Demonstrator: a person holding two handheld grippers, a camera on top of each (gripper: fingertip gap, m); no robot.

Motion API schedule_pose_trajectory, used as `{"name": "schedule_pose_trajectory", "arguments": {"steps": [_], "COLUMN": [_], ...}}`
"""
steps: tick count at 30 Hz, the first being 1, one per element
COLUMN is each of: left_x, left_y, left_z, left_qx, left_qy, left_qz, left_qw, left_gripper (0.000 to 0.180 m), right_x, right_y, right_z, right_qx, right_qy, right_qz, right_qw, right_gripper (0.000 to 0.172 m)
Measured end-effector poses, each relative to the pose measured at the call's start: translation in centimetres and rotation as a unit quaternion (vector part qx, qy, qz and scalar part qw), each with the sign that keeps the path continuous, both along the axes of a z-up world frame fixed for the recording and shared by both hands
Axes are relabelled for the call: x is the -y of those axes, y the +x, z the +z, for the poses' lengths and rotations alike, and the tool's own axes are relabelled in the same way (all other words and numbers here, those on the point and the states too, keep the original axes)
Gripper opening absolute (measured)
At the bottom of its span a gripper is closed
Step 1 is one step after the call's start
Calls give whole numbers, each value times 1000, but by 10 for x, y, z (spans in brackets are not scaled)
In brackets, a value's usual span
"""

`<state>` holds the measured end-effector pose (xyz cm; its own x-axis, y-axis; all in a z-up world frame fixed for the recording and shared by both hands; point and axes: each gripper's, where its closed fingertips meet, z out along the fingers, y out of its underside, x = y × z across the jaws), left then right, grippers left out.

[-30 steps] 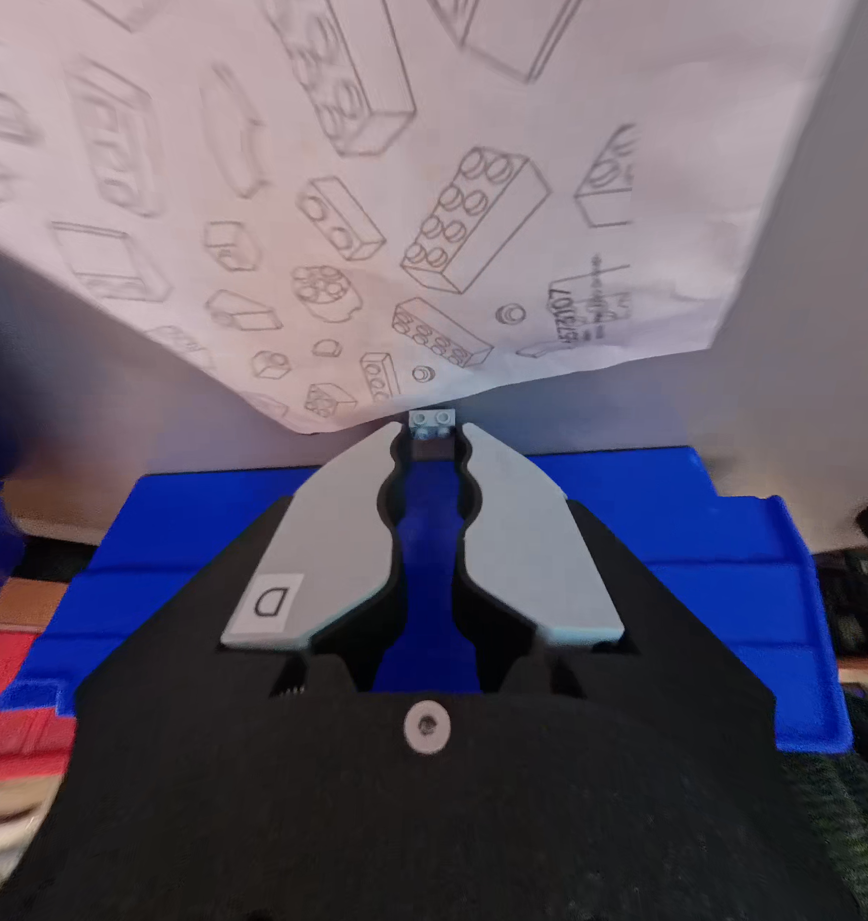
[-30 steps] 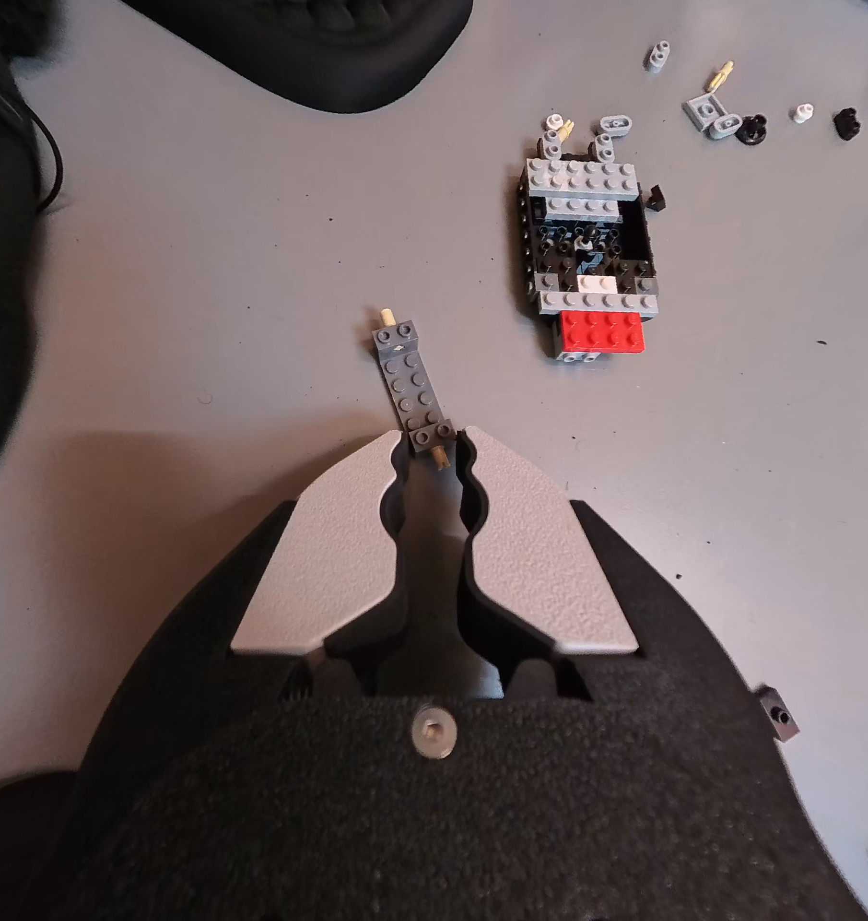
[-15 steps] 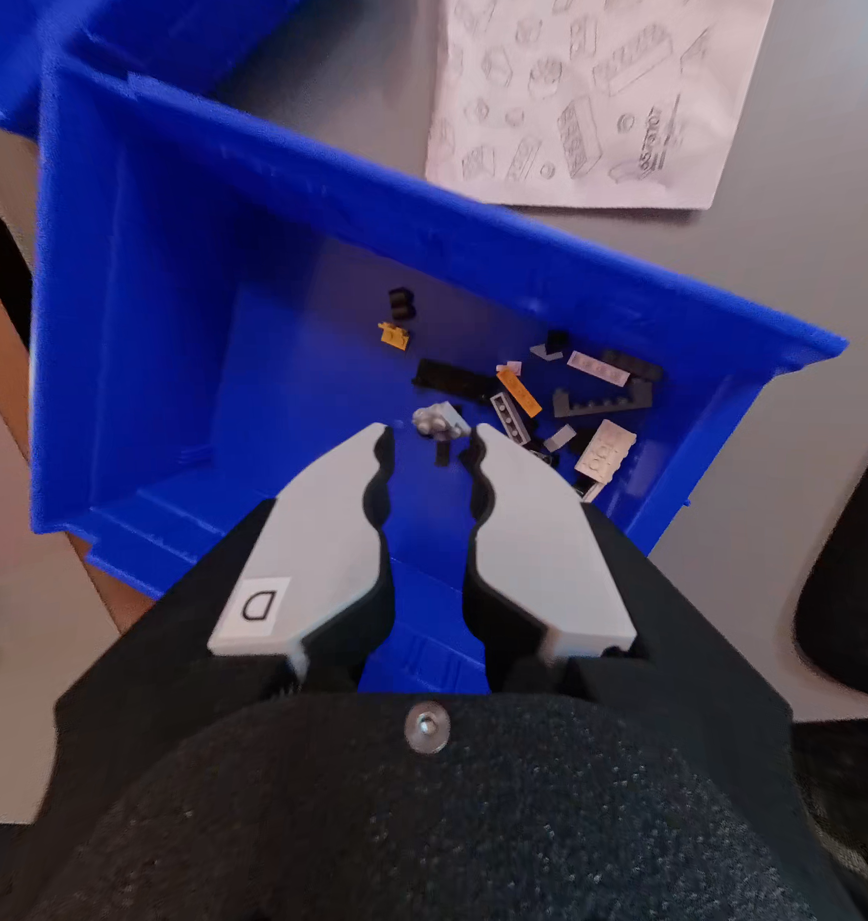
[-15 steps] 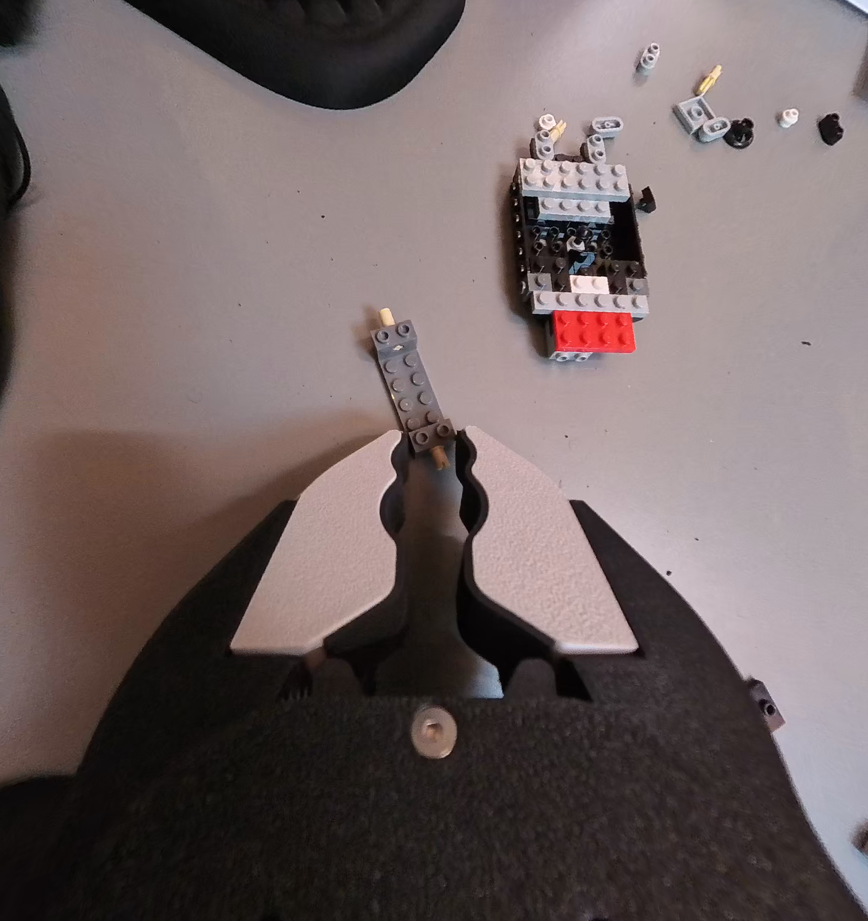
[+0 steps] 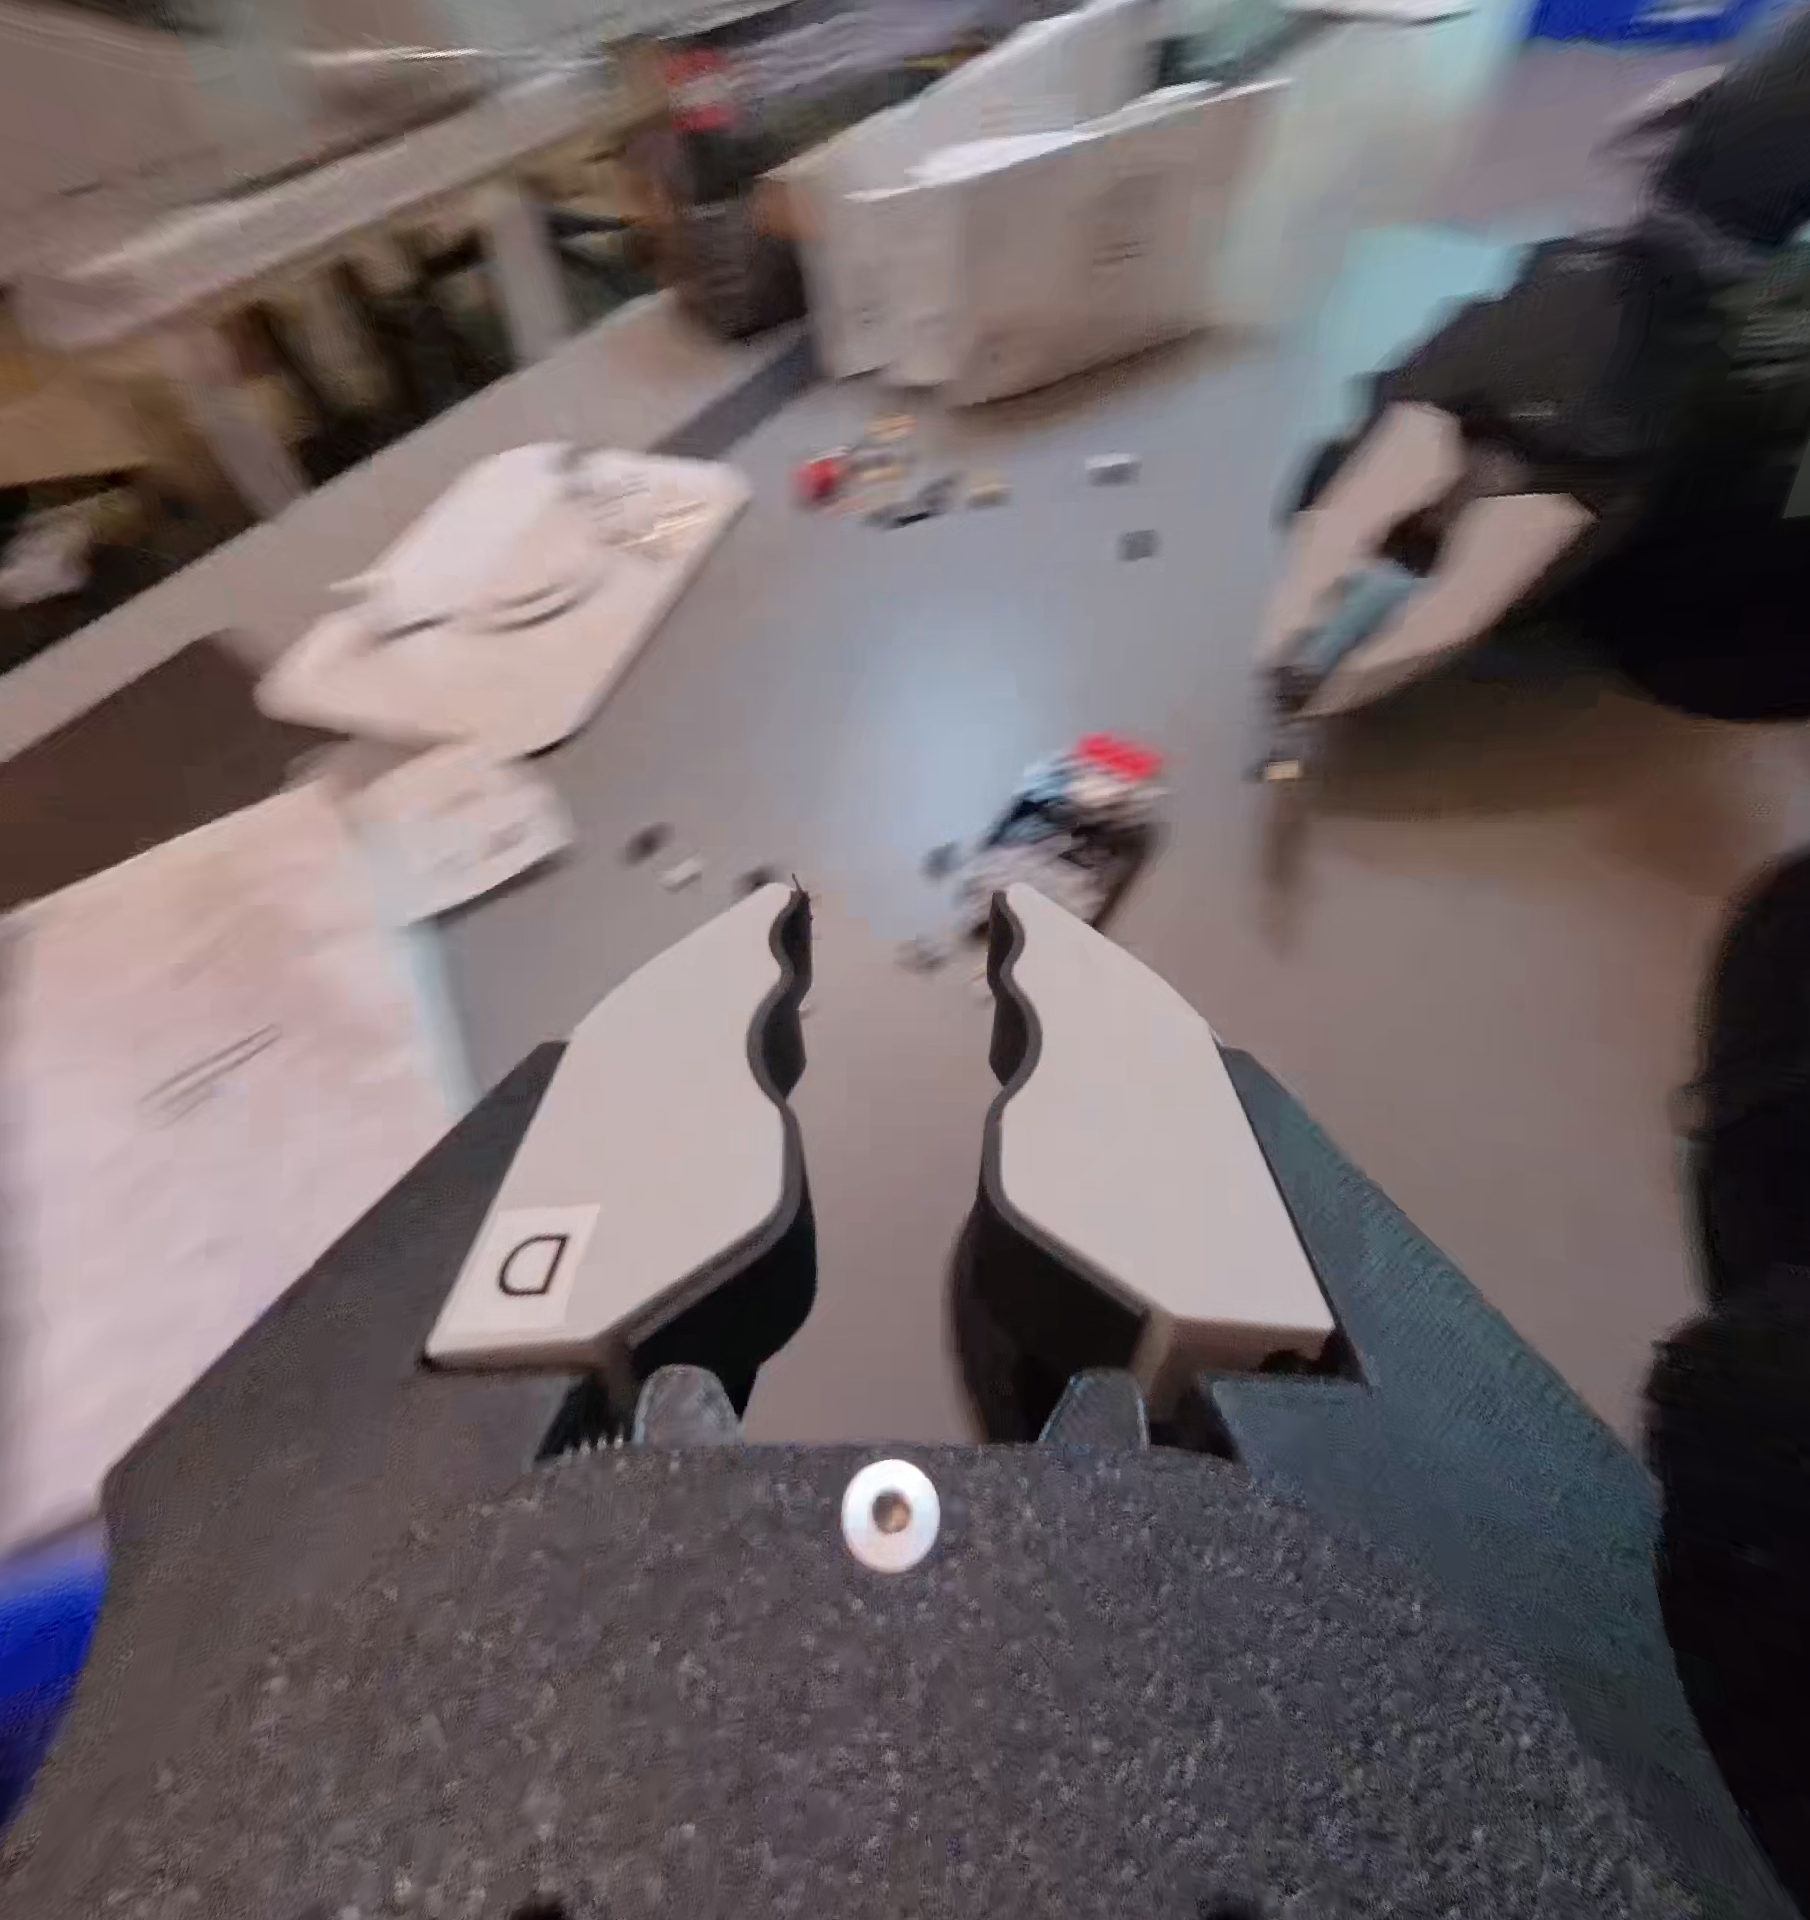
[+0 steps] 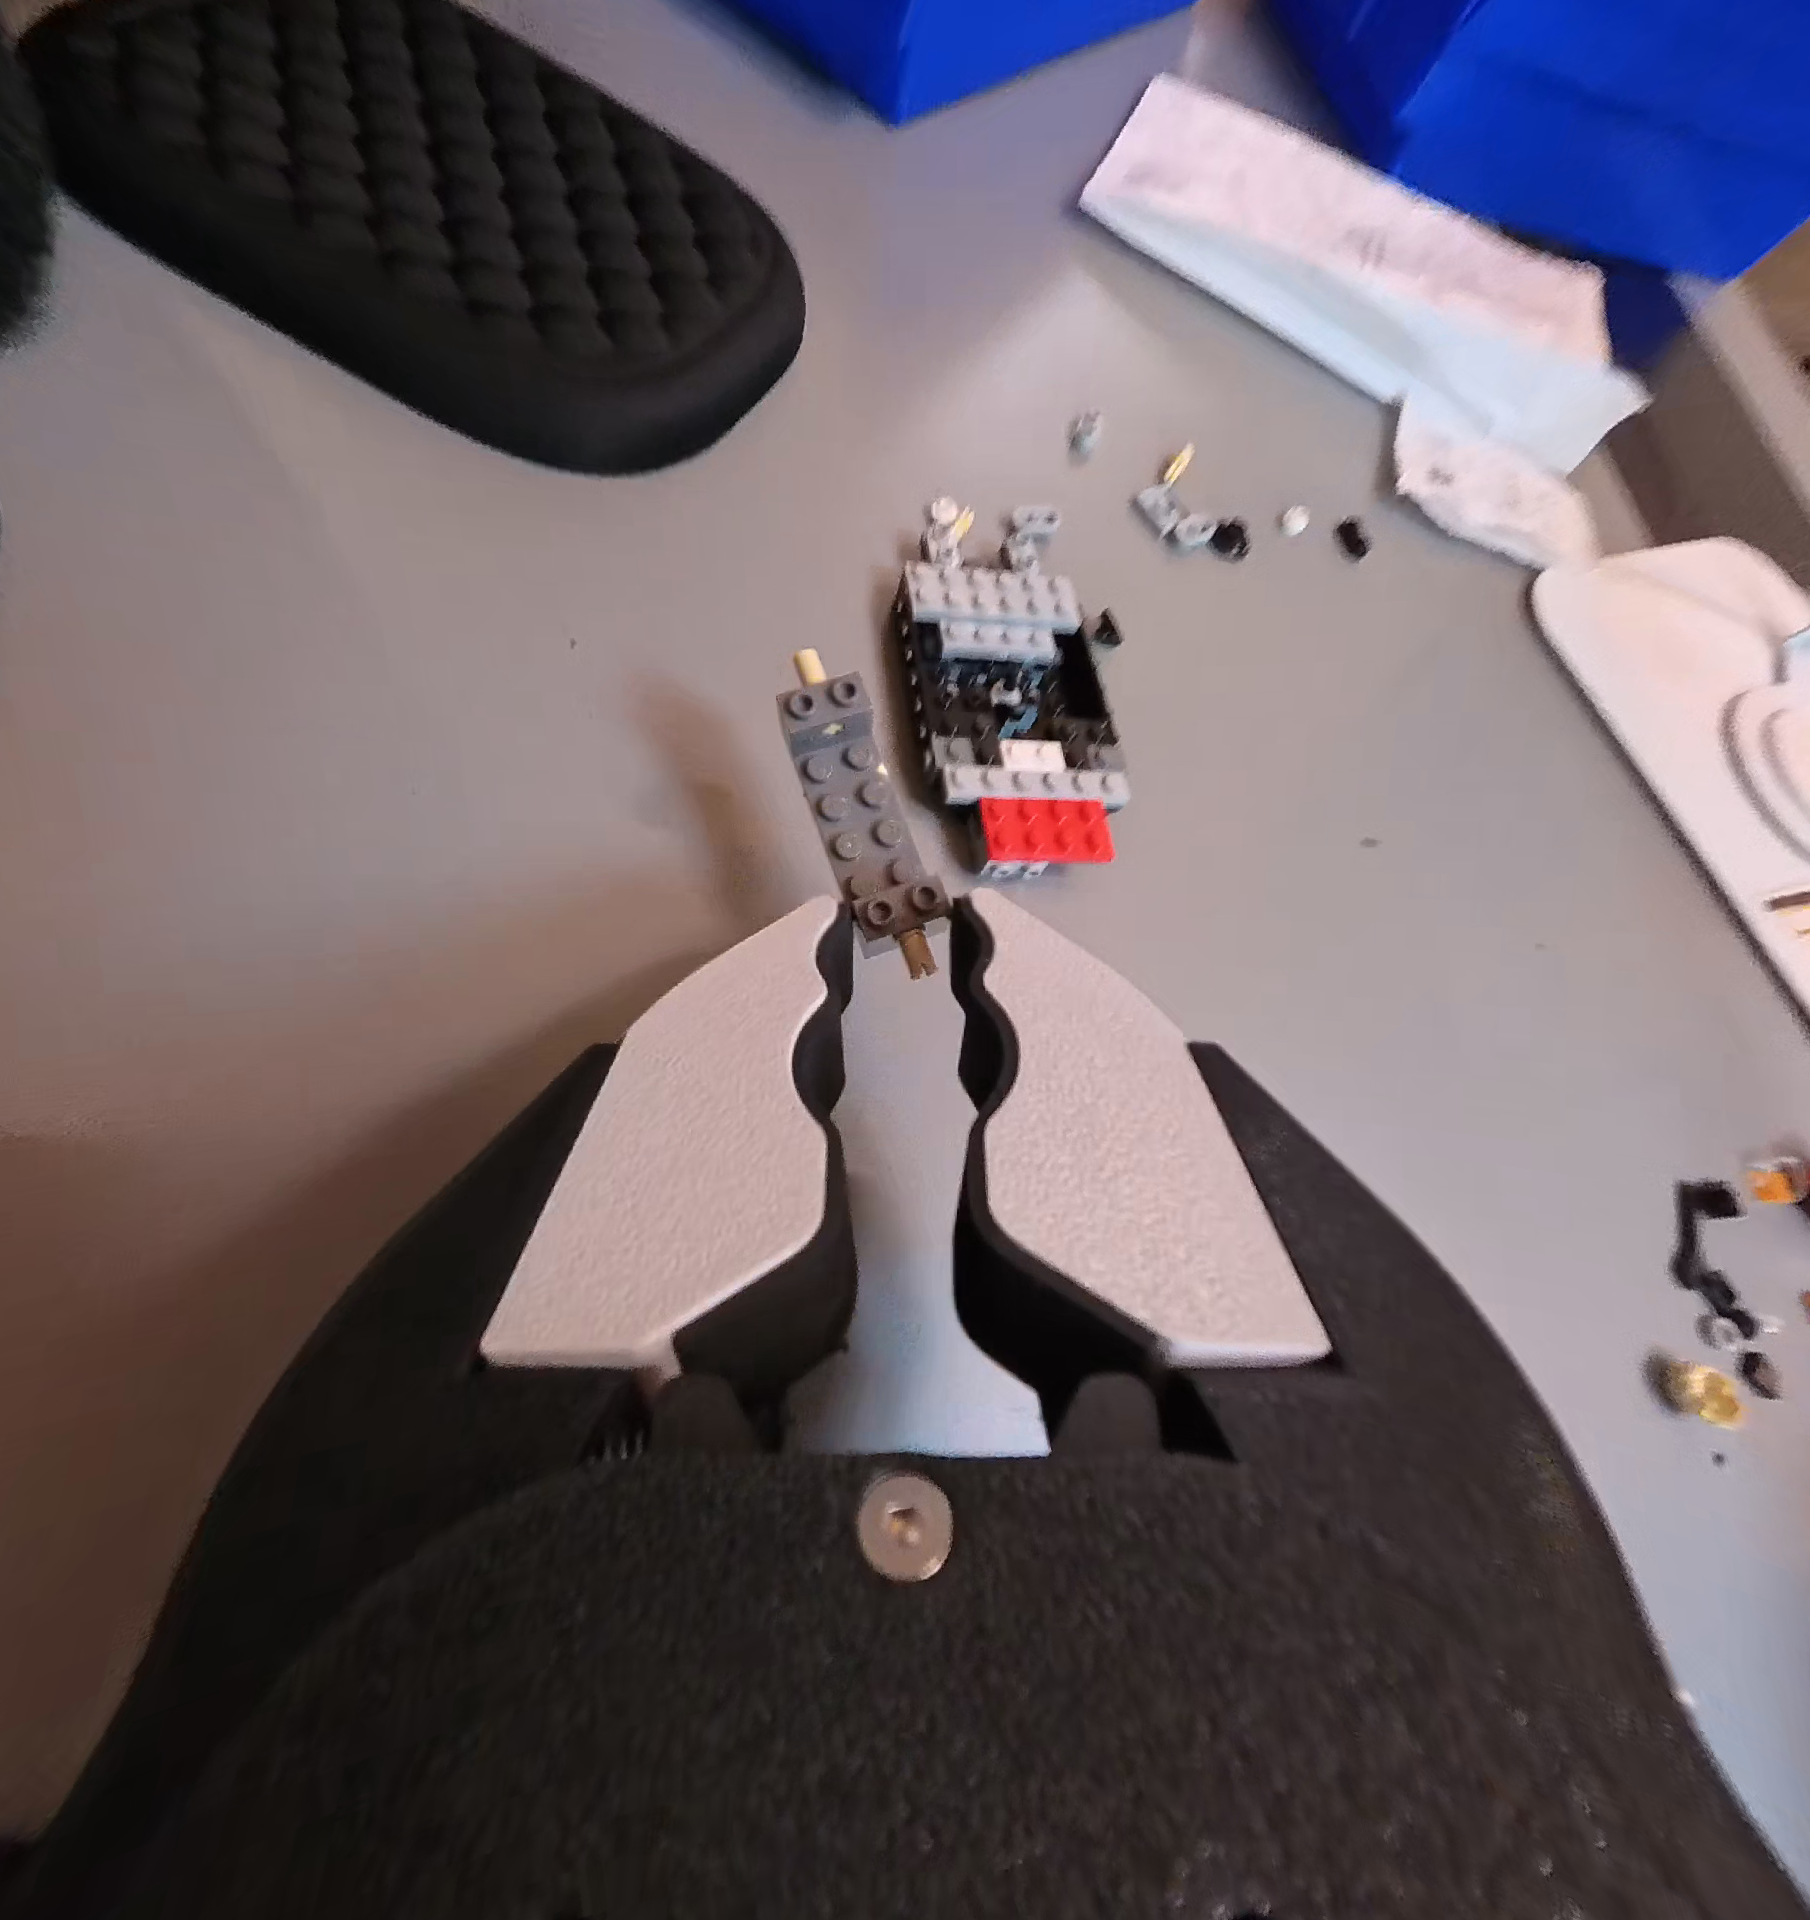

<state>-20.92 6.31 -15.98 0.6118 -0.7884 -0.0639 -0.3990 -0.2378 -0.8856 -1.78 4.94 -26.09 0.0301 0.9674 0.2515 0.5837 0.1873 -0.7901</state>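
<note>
Soft, even indoor light falls on the grey table point(image 6: 361, 727). The left wrist view is heavily smeared by motion; only the gripper point(image 5: 896, 914) stays sharp, and a pale sheen lies on the table just beyond it. The right wrist view is clearer, blurring toward its edges, where the blue bins point(image 6: 1607, 125) smear. A soft shadow point(image 6: 703, 769) lies left of the brick strip point(image 6: 849, 790).

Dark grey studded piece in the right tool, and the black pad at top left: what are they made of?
Dark grey studded piece: looks like hard moulded plastic, matte, with crisp round studs. Black pad: probably soft foam or rubber, judging by its dull quilted bumps; uncertain.
</note>
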Motion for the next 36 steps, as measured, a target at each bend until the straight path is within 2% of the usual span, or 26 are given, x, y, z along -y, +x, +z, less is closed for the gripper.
{"name": "schedule_pose_trajectory", "arguments": {"steps": [2,4,7,9,13,17,21,27,33,36], "left_x": [12,20,30,27,19,24,29,34,44,49], "left_y": [61,111,165,182,190,183,179,178,178,179], "left_z": [-17,-36,-57,-68,-85,-92,-92,-97,-99,-93], "left_qx": [22,34,48,40,31,5,6,-9,-19,-2], "left_qy": [-21,-67,-168,-204,-241,-206,-197,-198,-200,-213], "left_qz": [-92,-154,-208,-219,-225,-250,-261,-274,-295,-306], "left_qw": [995,985,962,953,944,946,945,941,934,928], "left_gripper": [35,38,44,48,14,6,5,5,5,6], "right_x": [0,0,-5,-6,-4,5,11,20,29,33], "right_y": [-3,-5,-5,-6,-5,-4,0,-8,-10,-9], "right_z": [10,18,25,29,34,30,39,32,27,34], "right_qx": [-21,-37,-33,-31,-25,-34,-77,-67,-59,-76], "right_qy": [19,39,85,115,162,114,37,36,-2,-37], "right_qz": [-1,-3,-20,-22,-19,7,32,50,70,77], "right_qw": [1000,999,996,993,986,993,996,996,996,993], "right_gripper": [18,18,18,17,17,21,17,8,4,4]}}
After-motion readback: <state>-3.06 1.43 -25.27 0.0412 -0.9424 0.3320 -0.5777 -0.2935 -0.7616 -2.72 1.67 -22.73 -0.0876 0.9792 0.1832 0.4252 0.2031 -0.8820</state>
